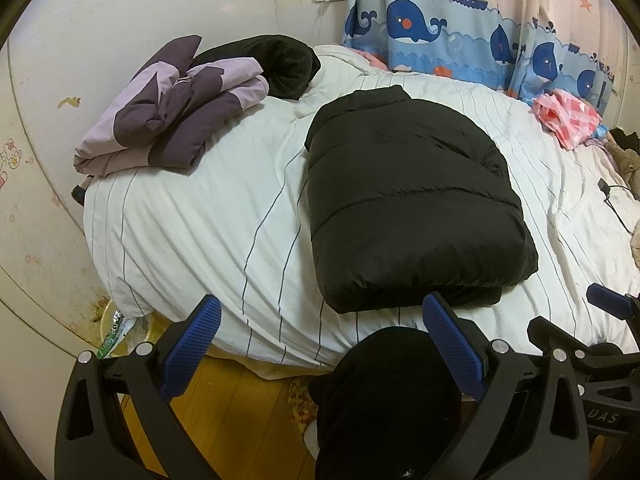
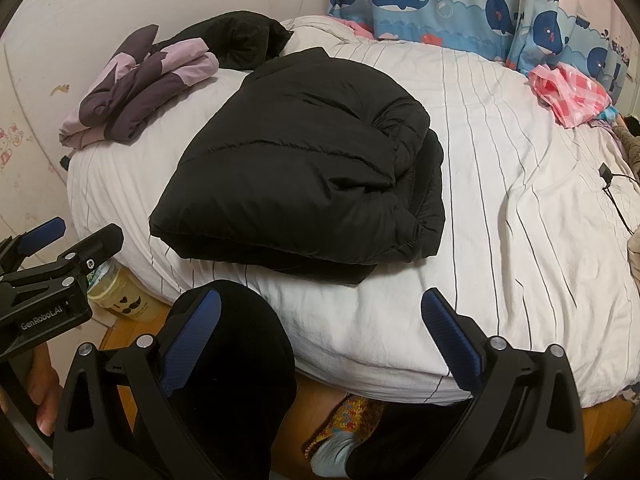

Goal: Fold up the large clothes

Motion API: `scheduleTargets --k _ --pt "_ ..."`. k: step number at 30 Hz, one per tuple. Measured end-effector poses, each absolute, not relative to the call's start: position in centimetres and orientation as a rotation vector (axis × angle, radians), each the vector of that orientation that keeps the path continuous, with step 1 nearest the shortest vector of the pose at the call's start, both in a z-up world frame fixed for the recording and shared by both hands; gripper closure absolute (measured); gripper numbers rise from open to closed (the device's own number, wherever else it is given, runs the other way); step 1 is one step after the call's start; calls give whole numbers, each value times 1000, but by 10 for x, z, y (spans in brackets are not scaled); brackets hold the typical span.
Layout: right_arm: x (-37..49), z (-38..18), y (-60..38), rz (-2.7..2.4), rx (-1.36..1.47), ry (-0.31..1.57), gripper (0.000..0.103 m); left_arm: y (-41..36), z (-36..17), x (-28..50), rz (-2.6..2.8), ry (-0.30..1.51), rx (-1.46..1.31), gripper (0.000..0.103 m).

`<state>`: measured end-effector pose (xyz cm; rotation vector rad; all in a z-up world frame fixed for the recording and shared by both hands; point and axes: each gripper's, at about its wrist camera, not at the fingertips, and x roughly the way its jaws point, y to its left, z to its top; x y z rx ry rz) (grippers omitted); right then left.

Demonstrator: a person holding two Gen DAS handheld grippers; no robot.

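A black puffer jacket (image 1: 412, 200) lies folded into a thick rectangle on the white striped bed (image 1: 208, 224), collar toward the far side. It also shows in the right wrist view (image 2: 304, 168). My left gripper (image 1: 320, 312) is open and empty, held back over the bed's near edge, just short of the jacket's hem. My right gripper (image 2: 320, 308) is open and empty, held above the near edge, apart from the jacket. The right gripper also shows at the right of the left wrist view (image 1: 600, 312); the left gripper shows at the left of the right wrist view (image 2: 68, 236).
A folded purple and lilac garment (image 1: 176, 116) and a black garment (image 1: 276, 64) lie at the bed's far left. A pink checked cloth (image 1: 568, 116) and a black cable (image 1: 608, 196) lie at the right. The person's dark-clad knee (image 1: 384, 400) is below; wooden floor and a bin (image 2: 120, 292) at left.
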<state>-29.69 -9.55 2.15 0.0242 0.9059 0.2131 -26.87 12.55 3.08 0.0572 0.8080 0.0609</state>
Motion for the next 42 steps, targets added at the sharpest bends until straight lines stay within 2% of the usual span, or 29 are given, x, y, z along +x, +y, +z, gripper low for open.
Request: scheduleTargets --k 42 --pt "-294 15 -102 225 19 927 6 128 28 -262 49 839 59 6"
